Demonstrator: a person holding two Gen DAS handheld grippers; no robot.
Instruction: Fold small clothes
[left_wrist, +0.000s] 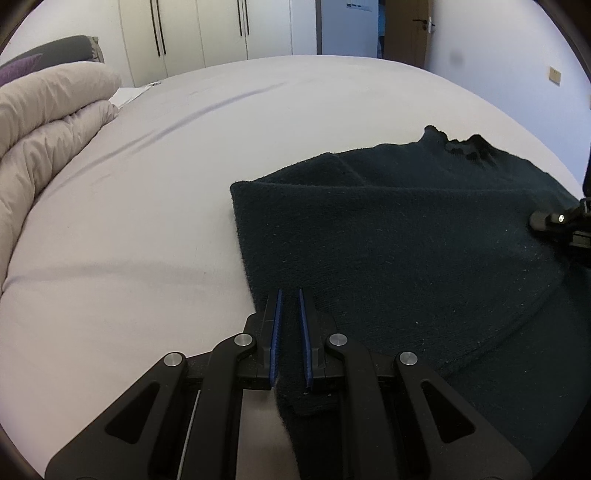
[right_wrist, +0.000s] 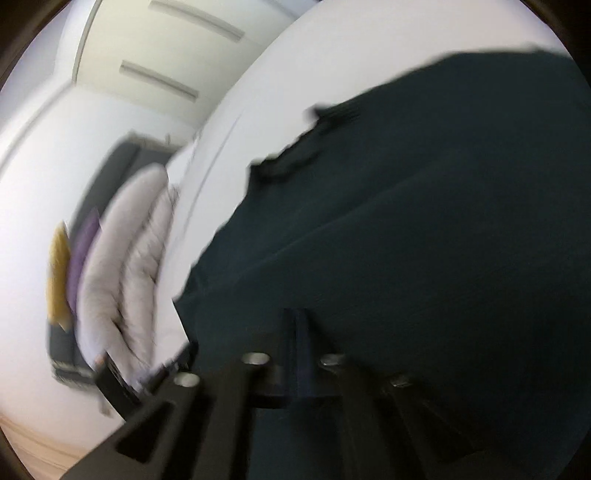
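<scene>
A dark teal knit sweater (left_wrist: 406, 236) lies partly folded on the white bed sheet (left_wrist: 147, 221). My left gripper (left_wrist: 290, 295) has its blue-padded jaws close together with the sweater's near left hem between them. My right gripper (right_wrist: 295, 317) appears in a blurred, tilted view with its jaws together on the same sweater (right_wrist: 424, 258). Its black body also shows at the right edge of the left wrist view (left_wrist: 561, 225), over the sweater's right side. The sweater's collar (left_wrist: 461, 142) points to the far side.
A rumpled beige duvet (left_wrist: 48, 122) is piled at the bed's left end, with purple and yellow cushions (right_wrist: 70, 258) behind it. White wardrobe doors (left_wrist: 207, 33) and a wooden door (left_wrist: 410, 29) stand beyond the bed.
</scene>
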